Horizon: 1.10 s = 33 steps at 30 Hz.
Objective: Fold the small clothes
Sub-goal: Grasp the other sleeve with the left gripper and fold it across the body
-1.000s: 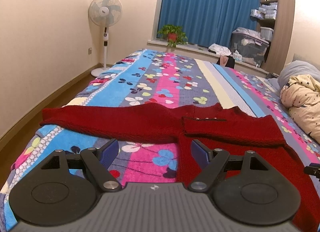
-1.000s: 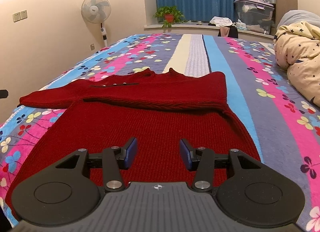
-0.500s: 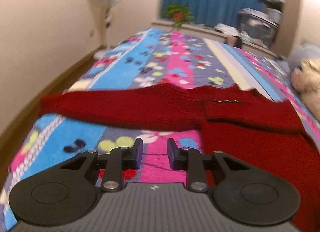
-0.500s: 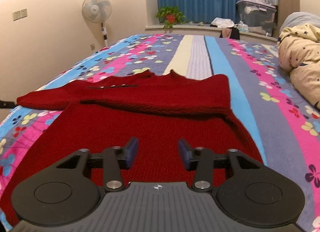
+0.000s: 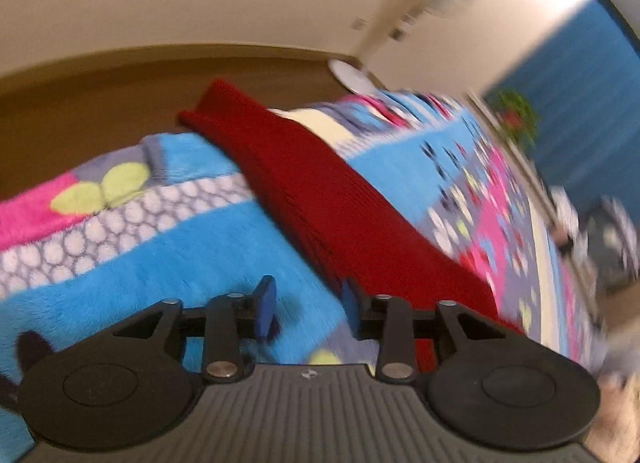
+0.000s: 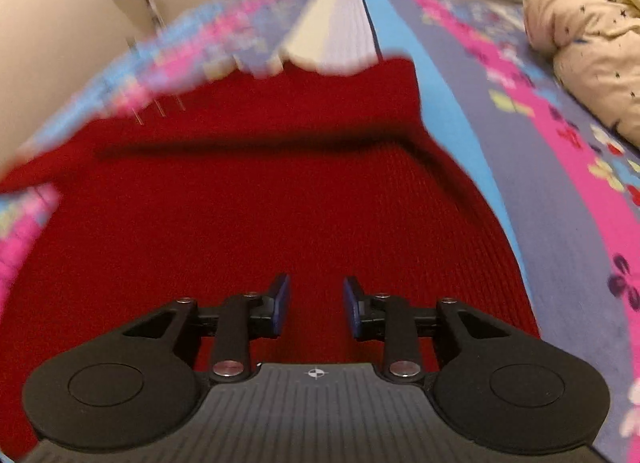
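Bright striped bedding (image 5: pixel 192 247) covered the bed, and we saw the red sweater (image 6: pixel 280 199) spread flat on it, one sleeve (image 5: pixel 320 191) reaching the bed's edge. Our left gripper (image 5: pixel 308 305) hung above the blanket just beside that sleeve, jaws apart and opening, nothing between them. Our right gripper (image 6: pixel 316 305) hung over the sweater's body, jaws also apart, opening, empty.
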Tool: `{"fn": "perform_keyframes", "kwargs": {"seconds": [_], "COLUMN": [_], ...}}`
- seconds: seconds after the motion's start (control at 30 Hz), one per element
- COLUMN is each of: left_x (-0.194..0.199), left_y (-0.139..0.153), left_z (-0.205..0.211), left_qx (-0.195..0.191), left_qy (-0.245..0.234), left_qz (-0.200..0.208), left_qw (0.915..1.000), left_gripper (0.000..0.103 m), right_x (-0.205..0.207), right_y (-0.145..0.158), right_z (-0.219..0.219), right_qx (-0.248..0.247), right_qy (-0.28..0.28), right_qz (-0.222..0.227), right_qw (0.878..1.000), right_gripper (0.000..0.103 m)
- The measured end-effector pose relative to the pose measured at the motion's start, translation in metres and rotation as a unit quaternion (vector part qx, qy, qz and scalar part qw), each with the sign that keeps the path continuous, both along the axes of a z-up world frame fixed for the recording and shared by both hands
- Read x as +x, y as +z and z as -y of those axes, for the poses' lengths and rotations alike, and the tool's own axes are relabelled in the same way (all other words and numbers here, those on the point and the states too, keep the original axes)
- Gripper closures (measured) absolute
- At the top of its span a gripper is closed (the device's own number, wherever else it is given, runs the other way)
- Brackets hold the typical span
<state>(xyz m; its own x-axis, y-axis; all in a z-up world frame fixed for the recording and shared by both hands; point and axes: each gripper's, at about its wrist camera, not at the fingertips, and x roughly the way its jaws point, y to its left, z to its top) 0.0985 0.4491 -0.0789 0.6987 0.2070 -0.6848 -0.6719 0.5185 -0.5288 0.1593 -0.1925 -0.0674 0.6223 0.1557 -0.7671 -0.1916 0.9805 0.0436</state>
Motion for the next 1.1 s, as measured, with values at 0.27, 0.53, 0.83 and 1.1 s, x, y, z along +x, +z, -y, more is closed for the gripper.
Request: {"fn": "perform_keyframes", "kwargs": {"seconds": [0.27, 0.53, 0.83, 1.1], "left_x": [0.024, 0.048, 0.091, 0.164], "left_y": [-0.013, -0.01, 0.084, 0.063], "left_z": [-0.018, -0.002, 0.162, 0.439], "left_qx": [-0.008, 0.094, 0.313, 0.339], "left_qy": [0.053, 0.064, -0.097, -0.354], "left_qz": [0.029, -0.006, 0.088, 0.144], "left_qw": [0.9981, 0.9935, 0.9407, 0.8596], "left_gripper": [0.031, 0.09, 0.092, 0.09], "right_x": [0.01, 0.015, 0.024, 0.029], "right_y": [-0.016, -0.014, -0.007, 0.004], "right_z": [0.003, 0.004, 0.001, 0.036], "right_qx": [-0.008, -0.01, -0.012, 0.035], "right_qy": [-0.013, -0.012, -0.021, -0.096], "right_qz": [-0.023, -0.02, -0.013, 0.003], "right_qw": [1.0, 1.0, 1.0, 0.995], "right_gripper": [0.068, 0.067, 0.07, 0.093]}}
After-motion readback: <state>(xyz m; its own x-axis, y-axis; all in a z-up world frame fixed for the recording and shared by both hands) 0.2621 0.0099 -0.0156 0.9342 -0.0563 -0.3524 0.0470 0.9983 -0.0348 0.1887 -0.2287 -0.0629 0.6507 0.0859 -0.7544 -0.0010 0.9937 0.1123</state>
